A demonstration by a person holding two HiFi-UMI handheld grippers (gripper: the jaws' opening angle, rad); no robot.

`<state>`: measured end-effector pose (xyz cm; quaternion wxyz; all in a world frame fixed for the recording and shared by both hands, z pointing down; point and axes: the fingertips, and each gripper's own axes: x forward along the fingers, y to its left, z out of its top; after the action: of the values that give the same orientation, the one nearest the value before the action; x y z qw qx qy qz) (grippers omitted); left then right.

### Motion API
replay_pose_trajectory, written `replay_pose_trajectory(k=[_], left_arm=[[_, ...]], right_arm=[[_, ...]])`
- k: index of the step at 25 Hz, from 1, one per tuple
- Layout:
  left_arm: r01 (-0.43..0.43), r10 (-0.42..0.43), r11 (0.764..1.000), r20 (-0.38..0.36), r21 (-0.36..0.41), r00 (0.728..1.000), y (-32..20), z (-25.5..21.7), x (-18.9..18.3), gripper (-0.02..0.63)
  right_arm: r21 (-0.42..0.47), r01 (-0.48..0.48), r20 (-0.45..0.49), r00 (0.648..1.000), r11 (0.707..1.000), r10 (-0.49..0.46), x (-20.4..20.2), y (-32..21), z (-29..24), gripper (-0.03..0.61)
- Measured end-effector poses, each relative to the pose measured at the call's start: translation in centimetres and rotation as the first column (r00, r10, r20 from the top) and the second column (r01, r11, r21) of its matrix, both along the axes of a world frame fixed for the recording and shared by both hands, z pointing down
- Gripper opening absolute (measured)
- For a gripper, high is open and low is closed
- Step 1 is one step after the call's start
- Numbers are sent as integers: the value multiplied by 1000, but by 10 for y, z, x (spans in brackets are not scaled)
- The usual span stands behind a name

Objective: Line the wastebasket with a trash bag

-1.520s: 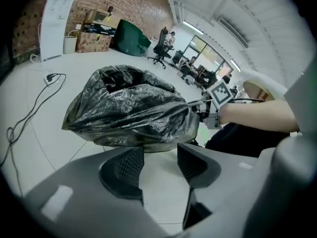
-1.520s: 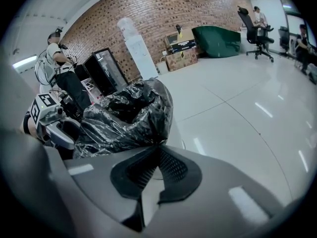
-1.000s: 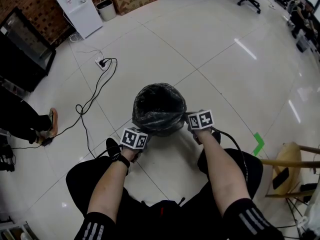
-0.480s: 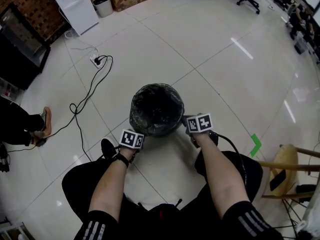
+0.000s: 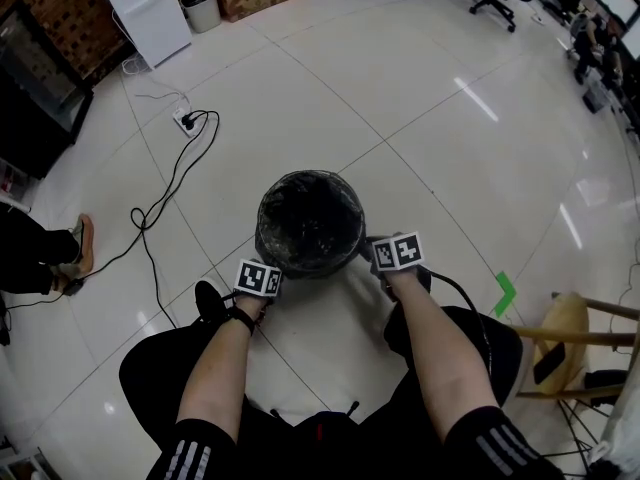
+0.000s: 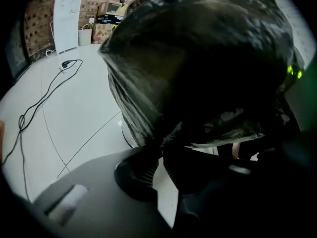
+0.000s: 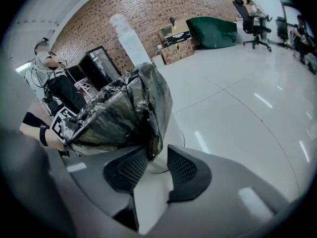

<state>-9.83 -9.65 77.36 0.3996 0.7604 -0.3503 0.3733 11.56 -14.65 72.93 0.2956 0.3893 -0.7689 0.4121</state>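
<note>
Wastebasket (image 5: 268, 250) upright on tiled floor (image 5: 400, 98), just ahead of person's knees. Black trash bag (image 5: 310, 213) lines it, mouth open, hem folded over rim and down outer wall. Left gripper (image 6: 161, 155) at near-left wall: jaws just started opening, thin slit, tips pinch hem. Right gripper (image 7: 158, 148) at near-right wall: jaws just opened, hem hangs loose between pads.

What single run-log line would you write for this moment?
trash bag: mouth open, sides draped | left gripper: jaws just easing open, hem pinched at tips | right gripper: jaws just opened, hem loose between
</note>
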Motion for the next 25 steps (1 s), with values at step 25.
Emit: replay_pose_trajectory(k=[25], left_arm=[[-127,106,970,108,208,988,-53,-163,-79,97]], right_arm=[[256,0,78,997,967,-20,-3,-88,-162,90]])
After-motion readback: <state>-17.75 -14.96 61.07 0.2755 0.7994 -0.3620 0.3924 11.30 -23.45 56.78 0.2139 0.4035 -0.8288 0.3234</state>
